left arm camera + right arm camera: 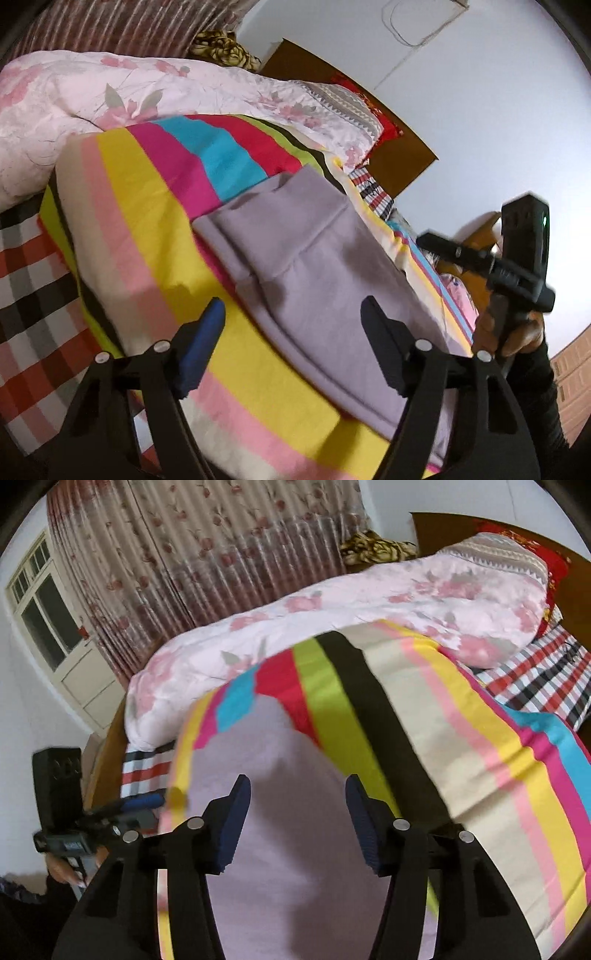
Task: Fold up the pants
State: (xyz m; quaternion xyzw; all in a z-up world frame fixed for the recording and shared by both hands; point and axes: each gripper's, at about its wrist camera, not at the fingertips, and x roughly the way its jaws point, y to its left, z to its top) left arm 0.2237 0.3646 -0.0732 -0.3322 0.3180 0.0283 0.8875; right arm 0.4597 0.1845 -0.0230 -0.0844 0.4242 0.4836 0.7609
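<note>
Lilac-grey pants (pixel 325 266) lie flat and folded on a bright striped blanket (pixel 147 206); they also show in the right wrist view (pixel 288 830). My left gripper (pixel 291 317) is open and empty, hovering over the near edge of the pants. My right gripper (pixel 295 797) is open and empty, just above the pants. The right gripper also shows at the right of the left wrist view (pixel 480 254), held in a hand. The left gripper shows at the lower left of the right wrist view (pixel 122 808).
A pink floral duvet (pixel 110 99) is heaped behind the blanket. A checked sheet (pixel 26 295) covers the bed. A wooden headboard (pixel 402 158) with pillows (pixel 517 561) stands by the white wall. Curtains (pixel 184 554) and a door (pixel 55 635) lie beyond.
</note>
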